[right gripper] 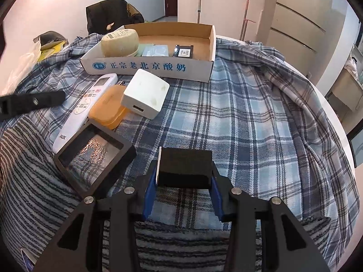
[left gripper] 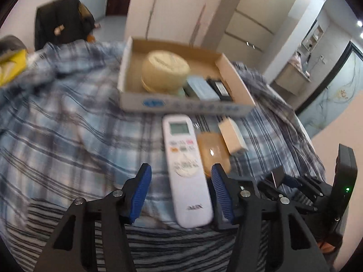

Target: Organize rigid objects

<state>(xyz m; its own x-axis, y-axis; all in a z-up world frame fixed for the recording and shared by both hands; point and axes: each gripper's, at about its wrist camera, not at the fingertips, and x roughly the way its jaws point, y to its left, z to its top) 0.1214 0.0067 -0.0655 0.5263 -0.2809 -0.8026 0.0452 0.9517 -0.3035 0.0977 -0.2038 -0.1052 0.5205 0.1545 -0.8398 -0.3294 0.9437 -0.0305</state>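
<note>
Left gripper [left gripper: 181, 179] astride remote [left gripper: 186, 167]

Both wrist views, close, angled down (sharing cardboard box [left gripper: 181, 107])

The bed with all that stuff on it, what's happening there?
Someone is tidying small hard things into a cardboard box using two hand-held grippers. The right gripper is clamped on a black block. The left gripper sits around a white remote, not squeezing it yet. An orange case and a white charger wait nearby.
</note>
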